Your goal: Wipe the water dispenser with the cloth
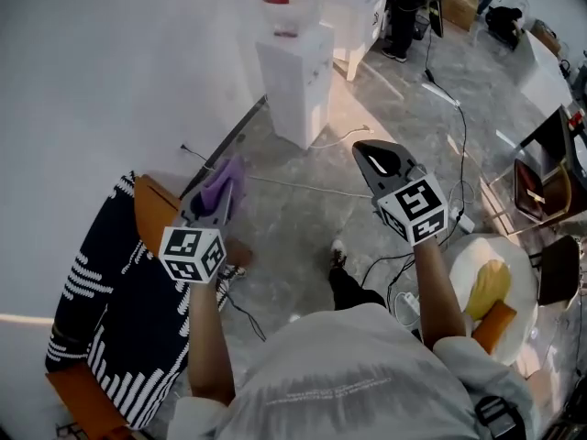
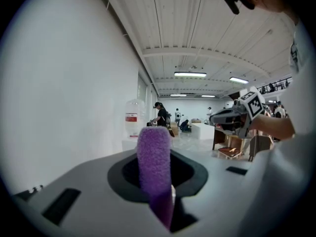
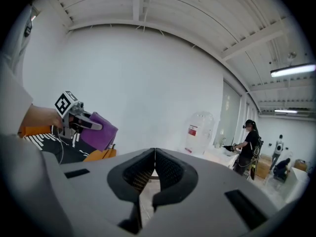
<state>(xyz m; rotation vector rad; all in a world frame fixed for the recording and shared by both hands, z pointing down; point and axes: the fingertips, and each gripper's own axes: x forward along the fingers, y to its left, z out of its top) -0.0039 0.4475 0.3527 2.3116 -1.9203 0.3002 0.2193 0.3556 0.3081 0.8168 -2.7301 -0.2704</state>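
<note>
A purple cloth [image 2: 154, 164] sticks up between the jaws of my left gripper [image 2: 157, 181], which is shut on it; the cloth [image 1: 223, 182] and left gripper [image 1: 209, 202] show at left in the head view, and the cloth [image 3: 98, 131] hangs at left in the right gripper view. The white water dispenser [image 1: 295, 79] with a clear bottle [image 1: 278, 0] on top stands by the wall, well ahead of both grippers; it is also far off as the dispenser [image 2: 132, 127] and the dispenser [image 3: 197, 135]. My right gripper [image 1: 378, 160], held level, is shut with nothing in it [image 3: 154, 164].
An orange chair [image 1: 151, 211] draped with a black-and-white striped garment [image 1: 105, 310] stands at my left by the wall. Cables [image 1: 431, 85] cross the floor. A round white table [image 1: 523, 278] holding a yellow thing sits at right. A person [image 3: 247, 147] stands behind the dispenser, by white counters [image 1: 359, 12].
</note>
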